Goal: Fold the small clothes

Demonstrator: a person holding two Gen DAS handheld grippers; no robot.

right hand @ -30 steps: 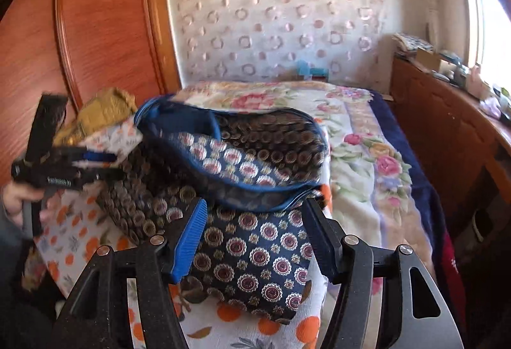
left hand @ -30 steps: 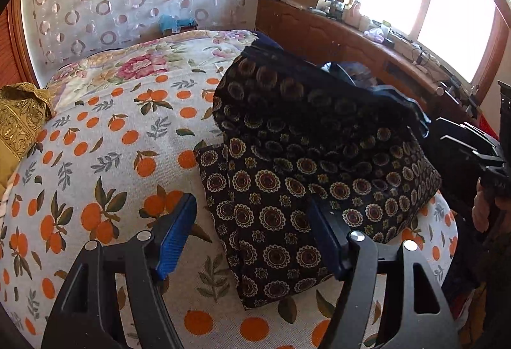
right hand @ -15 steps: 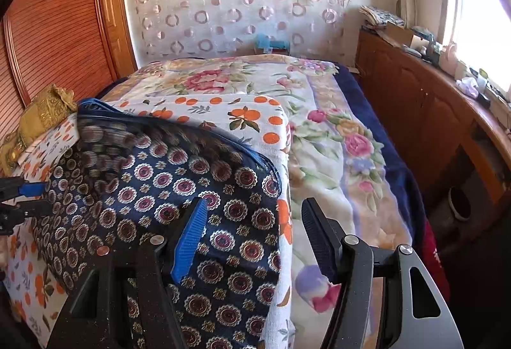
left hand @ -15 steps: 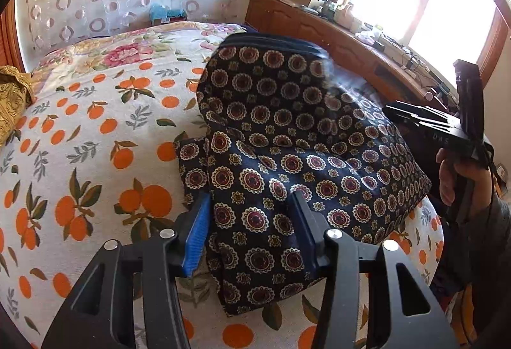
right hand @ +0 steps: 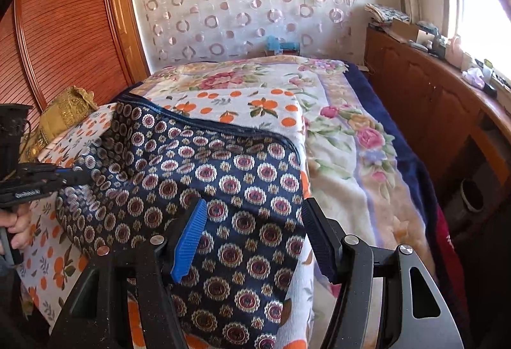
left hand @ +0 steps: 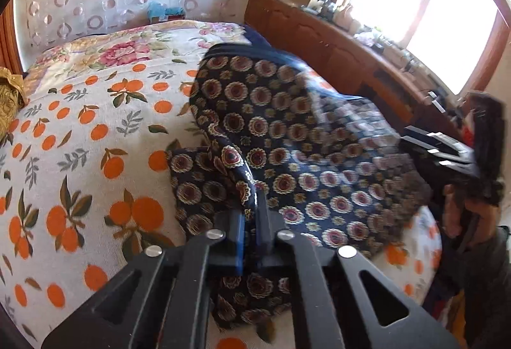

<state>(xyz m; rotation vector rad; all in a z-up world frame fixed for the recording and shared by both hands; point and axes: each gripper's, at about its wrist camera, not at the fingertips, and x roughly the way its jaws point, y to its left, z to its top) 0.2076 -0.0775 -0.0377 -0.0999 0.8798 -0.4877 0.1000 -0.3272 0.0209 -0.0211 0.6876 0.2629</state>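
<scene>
A dark navy garment (left hand: 287,125) printed with round medallions lies rumpled on the orange-print bed sheet (left hand: 80,131). My left gripper (left hand: 252,205) has its jaws closing tight on a raised fold at the garment's near left edge, and the pads press the cloth. In the right wrist view the same garment (right hand: 223,176) spreads over the bed's near corner, and the left gripper (right hand: 73,176) pinches its left side. My right gripper (right hand: 255,211) hovers open just above the garment's near right part, with cloth below the gap. It shows blurred at the right edge of the left wrist view (left hand: 424,141).
A floral blanket (right hand: 351,138) covers the far and right side of the bed. A gold cloth (right hand: 64,112) lies at the left by a wooden wardrobe (right hand: 70,29). A wooden cabinet (right hand: 421,93) with clutter runs under the window on the right.
The left gripper closed from wide open onto a fold of the garment. The garment's lifted upper part dropped flat. The right gripper shifted right over it and stayed open.
</scene>
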